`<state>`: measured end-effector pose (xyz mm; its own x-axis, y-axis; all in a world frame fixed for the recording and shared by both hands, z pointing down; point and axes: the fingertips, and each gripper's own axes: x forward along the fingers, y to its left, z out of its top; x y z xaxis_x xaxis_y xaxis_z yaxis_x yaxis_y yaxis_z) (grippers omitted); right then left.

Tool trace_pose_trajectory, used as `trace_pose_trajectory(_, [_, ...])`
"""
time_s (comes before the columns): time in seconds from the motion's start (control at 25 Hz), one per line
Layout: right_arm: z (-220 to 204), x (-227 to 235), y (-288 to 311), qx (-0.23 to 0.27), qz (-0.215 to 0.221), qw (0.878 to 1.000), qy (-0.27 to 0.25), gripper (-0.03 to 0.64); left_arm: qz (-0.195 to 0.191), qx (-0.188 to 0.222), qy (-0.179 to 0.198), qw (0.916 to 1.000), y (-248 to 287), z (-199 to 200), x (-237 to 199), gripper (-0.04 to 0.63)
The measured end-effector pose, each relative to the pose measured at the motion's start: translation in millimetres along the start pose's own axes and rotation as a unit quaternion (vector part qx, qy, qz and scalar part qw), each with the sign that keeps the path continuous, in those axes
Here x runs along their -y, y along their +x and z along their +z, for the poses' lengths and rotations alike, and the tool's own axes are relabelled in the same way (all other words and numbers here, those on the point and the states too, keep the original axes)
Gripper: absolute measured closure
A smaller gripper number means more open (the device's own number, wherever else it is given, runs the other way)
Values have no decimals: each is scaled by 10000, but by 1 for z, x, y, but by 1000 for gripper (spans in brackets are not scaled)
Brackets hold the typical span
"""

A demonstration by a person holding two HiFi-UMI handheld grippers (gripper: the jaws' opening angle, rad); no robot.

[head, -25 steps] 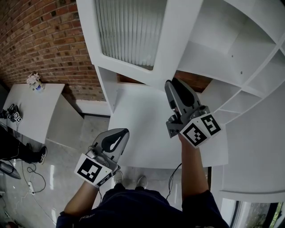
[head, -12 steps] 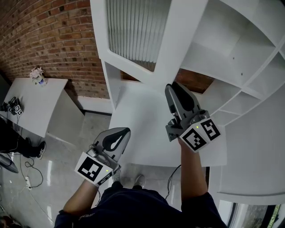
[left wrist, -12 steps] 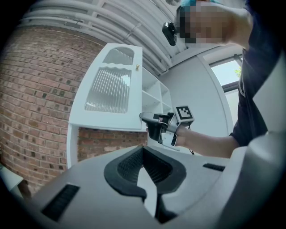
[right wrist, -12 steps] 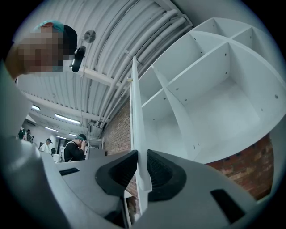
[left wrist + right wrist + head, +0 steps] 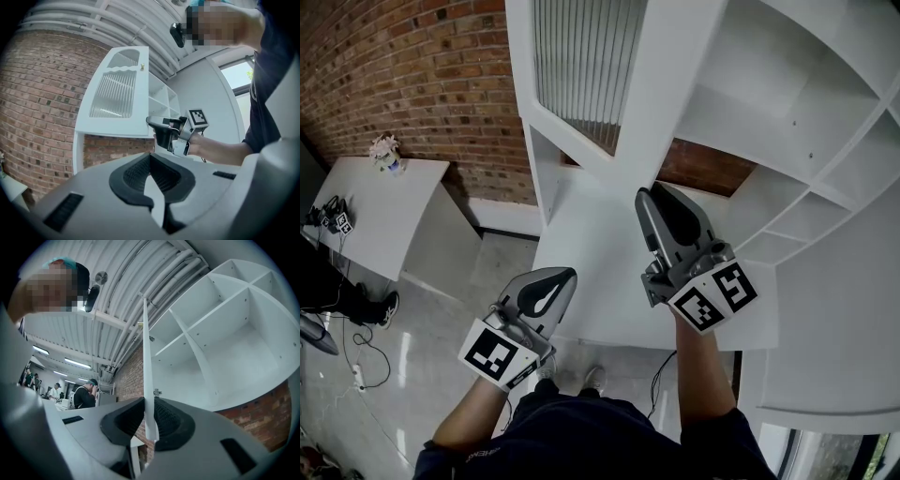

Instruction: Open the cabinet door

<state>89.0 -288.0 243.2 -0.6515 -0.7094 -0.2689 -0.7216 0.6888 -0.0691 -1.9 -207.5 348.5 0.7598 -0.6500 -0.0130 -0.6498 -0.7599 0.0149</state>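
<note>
The white cabinet door (image 5: 661, 84) with a ribbed glass panel (image 5: 581, 56) stands swung out from the open white shelving (image 5: 787, 103). My right gripper (image 5: 652, 194) is at the door's lower free edge. In the right gripper view the thin door edge (image 5: 146, 380) runs between the ribbed pads of that gripper (image 5: 149, 420), whose jaws are closing on it. My left gripper (image 5: 565, 275) hangs lower left, away from the cabinet, shut and empty. The left gripper view looks over its own jaws (image 5: 151, 176) at the door (image 5: 117, 93) and the right gripper (image 5: 157, 123).
A white counter (image 5: 600, 272) lies under the shelving, below both grippers. A brick wall (image 5: 412, 84) runs behind, with a white table (image 5: 366, 216) at left bearing a small ornament (image 5: 386, 150). Cables lie on the floor. People stand far off (image 5: 86, 392).
The door has swung further out, its panel turning more edge-on, and my right gripper has moved left and nearer with it. The left gripper has barely shifted.
</note>
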Motion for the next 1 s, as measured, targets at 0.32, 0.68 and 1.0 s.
trace_pose_trajectory(0.32, [-4, -41, 0, 4, 394, 9992, -88, 538, 160, 66, -18, 9998, -10, 2, 4, 588])
trace_pose_trajectory(0.68, [-8, -91, 14, -34, 742, 9966, -355, 535, 292, 140, -21, 9995, -28, 6, -4, 588])
trace_pose_trajectory(1.0, [-11, -111, 23, -36, 945, 9946, -437, 531, 420, 41, -27, 9991, -40, 3, -13, 588])
